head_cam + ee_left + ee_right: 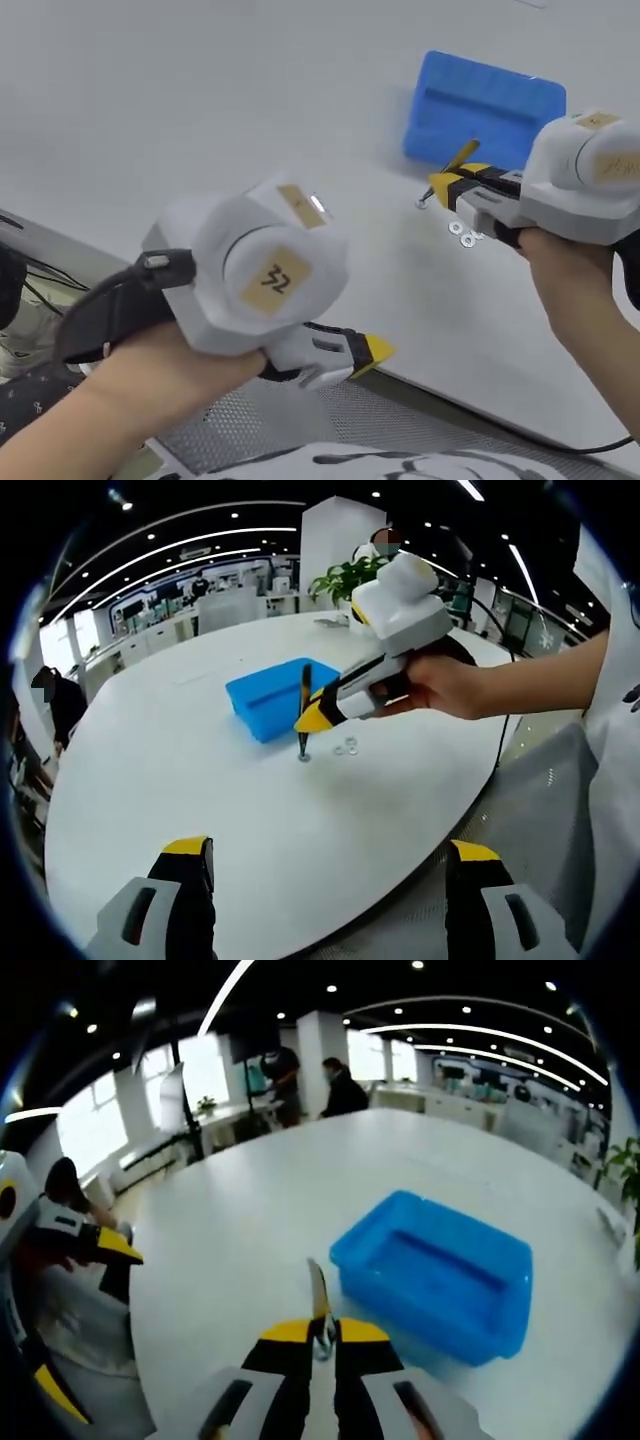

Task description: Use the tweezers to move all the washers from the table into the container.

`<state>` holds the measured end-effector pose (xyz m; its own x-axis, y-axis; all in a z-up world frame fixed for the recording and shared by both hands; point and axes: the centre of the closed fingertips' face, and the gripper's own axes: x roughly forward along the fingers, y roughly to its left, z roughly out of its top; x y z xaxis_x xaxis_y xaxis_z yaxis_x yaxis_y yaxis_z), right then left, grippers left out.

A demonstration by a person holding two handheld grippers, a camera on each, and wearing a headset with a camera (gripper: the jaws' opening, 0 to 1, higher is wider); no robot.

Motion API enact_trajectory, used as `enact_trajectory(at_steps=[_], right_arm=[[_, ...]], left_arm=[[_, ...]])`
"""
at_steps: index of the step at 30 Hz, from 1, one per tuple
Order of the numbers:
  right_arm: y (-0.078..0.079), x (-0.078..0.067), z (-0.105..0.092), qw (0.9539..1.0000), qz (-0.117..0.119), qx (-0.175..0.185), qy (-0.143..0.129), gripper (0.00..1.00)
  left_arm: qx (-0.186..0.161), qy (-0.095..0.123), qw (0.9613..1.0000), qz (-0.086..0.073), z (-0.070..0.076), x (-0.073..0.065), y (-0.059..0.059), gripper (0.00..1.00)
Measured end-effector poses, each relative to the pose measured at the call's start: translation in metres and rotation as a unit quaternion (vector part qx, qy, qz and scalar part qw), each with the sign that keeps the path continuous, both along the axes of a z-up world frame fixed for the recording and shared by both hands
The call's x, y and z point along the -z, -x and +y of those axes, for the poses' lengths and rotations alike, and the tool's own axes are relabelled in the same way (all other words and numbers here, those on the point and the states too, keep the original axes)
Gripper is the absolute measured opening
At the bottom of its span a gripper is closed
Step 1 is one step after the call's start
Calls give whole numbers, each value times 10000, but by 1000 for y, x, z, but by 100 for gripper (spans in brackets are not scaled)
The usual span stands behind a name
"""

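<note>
My right gripper [322, 1335] has its jaws pinched tight on the tweezers [318, 1295], which stick out forward past the yellow tips. From my other hand's camera they point steeply down, their tip at the table [150, 780], just in front of the container [270, 702]. I cannot tell whether the tip pinches anything. A few washers [347, 747] lie loose on the top just beside that tip, near the container's front wall but apart from it. The container is a shallow, open-topped blue tray lying flat on the table.

My left gripper [330, 860] hangs with its jaws spread wide and nothing between them. It sits over the near edge of the table, well apart from the washers.

The table is big and plain white, with a curved edge and a smooth top. In the head view a grey perforated panel [290, 420] shows below its near edge.

Around it is an open office. Long curved light strips [470, 1030] and round spots run across a dark ceiling. A white column [330, 540] stands beyond the far edge with a leafy plant [345, 578] in front of it. Bright windows [200, 1070] line one side, and people [340, 1085] stand by desks farther back.
</note>
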<state>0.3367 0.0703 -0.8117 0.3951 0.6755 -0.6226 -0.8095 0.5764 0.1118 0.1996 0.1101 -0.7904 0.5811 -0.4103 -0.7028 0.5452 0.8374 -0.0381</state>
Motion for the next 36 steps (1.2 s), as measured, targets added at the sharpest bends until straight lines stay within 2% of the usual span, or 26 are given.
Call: enact_trajectory(at_steps=[2, 3, 5, 7, 10, 14, 17, 19, 23, 26, 31, 36], right_arm=[[2, 0, 0, 9994, 276, 140, -165, 3], [0, -3, 0, 9989, 293, 200, -293, 3], [1, -10, -1, 9990, 254, 182, -335, 3], [1, -19, 0, 9991, 135, 147, -367, 3], [1, -29, 2, 9990, 78, 100, -439, 3], [-2, -46, 2, 9988, -156, 36, -466, 4], [-9, -53, 0, 9983, -480, -16, -336, 3], [-13, -57, 0, 9981, -493, -29, -362, 4], [-26, -68, 1, 9967, -675, 43, -441, 4], [-38, -69, 1, 9960, -769, 81, -439, 4], [-57, -66, 2, 9952, -789, 254, -513, 4], [-68, -51, 2, 9956, -813, 318, -340, 4]], left_arm=[[-13, 5, 10000, -22, 0, -1, 0, 99], [-12, -17, 10000, -31, 1, -1, 0, 99], [-20, -42, 10000, -28, 2, 0, 0, 99], [-29, -38, 10000, -15, 3, 0, 0, 99], [-17, -21, 10000, -20, 2, 0, 0, 99], [4, 4, 10000, -23, 1, -1, -2, 99], [17, 9, 10000, -20, 0, -1, -2, 99], [39, -12, 10000, -25, 1, -1, -3, 99], [65, -59, 10000, -3, 1, 0, -3, 99], [88, 29, 10000, 8, -2, -1, -3, 99], [104, -30, 9999, 26, -2, 1, -1, 99], [61, -43, 10000, 37, 0, 2, -1, 99]])
